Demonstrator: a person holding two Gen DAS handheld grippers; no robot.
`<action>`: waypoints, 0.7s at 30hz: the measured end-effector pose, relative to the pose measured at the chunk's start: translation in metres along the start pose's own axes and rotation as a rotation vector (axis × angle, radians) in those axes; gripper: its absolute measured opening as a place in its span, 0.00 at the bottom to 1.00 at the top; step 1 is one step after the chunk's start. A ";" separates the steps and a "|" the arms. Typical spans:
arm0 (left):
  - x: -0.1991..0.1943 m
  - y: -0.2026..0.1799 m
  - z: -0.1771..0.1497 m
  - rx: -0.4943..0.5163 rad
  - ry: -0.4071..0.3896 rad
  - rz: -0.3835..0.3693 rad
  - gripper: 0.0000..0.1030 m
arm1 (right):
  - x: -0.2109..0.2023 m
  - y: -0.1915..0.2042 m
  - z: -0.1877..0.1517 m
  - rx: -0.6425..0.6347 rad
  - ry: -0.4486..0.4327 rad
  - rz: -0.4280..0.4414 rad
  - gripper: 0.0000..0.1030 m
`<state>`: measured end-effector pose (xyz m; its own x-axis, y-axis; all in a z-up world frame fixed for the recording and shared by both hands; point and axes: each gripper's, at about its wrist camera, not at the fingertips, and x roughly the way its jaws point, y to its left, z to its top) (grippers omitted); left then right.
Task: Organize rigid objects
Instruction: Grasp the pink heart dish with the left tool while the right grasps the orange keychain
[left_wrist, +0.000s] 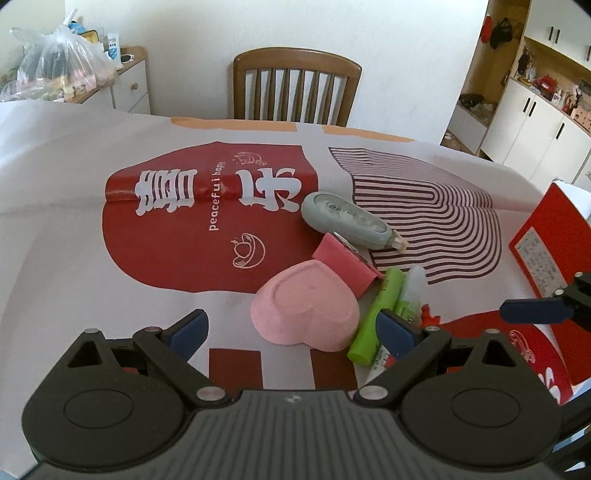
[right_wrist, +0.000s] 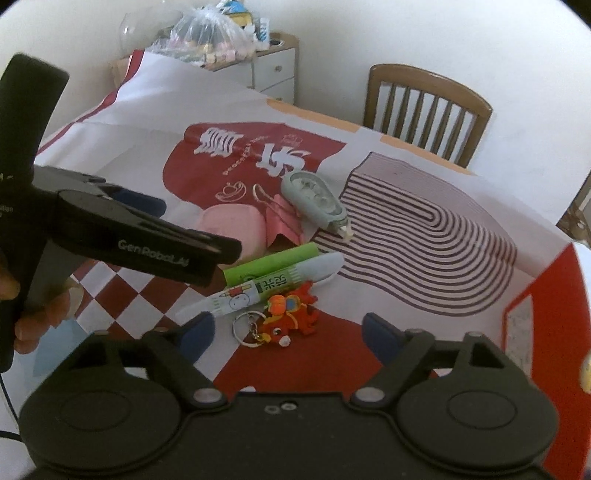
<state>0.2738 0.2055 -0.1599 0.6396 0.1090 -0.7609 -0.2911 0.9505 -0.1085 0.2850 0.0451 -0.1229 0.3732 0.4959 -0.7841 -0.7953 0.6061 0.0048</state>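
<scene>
I've got the tabletop (left_wrist: 74, 155) spread wide under its printed cloth, and the clutter sits bunched in one heap near the middle. Biggest piece is the pink heart dish (left_wrist: 306, 314), upside down, right between my left gripper (left_wrist: 291, 332) jaws, which are open and touching nothing. Behind it lies the grey-green correction tape (left_wrist: 347, 221), leaning on a pink binder clip (left_wrist: 347, 266). The green marker (right_wrist: 269, 264) and the glue pen (right_wrist: 258, 291) lie side by side, touching, just beside the dish. Smallest is the red keychain charm (right_wrist: 291, 317), ahead of my right gripper (right_wrist: 288, 332); those jaws are open with nothing clamped.

Risks now (and there are a few). Everything touches, so closing on the dish could shove the marker and clip about. The dish looks smooth and sloped; I judge the pads may slide off it. Both grippers work the same tight patch, so they could knock together. The keyring could snag a jaw.
</scene>
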 end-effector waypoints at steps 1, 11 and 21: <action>0.002 0.000 0.000 0.000 -0.001 -0.001 0.95 | 0.003 0.000 0.000 -0.001 0.003 0.001 0.78; 0.018 -0.003 0.001 0.019 -0.012 0.028 0.94 | 0.027 -0.004 0.000 0.011 0.030 0.009 0.71; 0.024 -0.008 -0.002 0.061 -0.053 0.055 0.94 | 0.039 -0.003 0.000 0.015 0.028 0.001 0.58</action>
<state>0.2908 0.1999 -0.1785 0.6608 0.1753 -0.7298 -0.2844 0.9583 -0.0273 0.3021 0.0626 -0.1529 0.3588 0.4789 -0.8012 -0.7884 0.6150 0.0145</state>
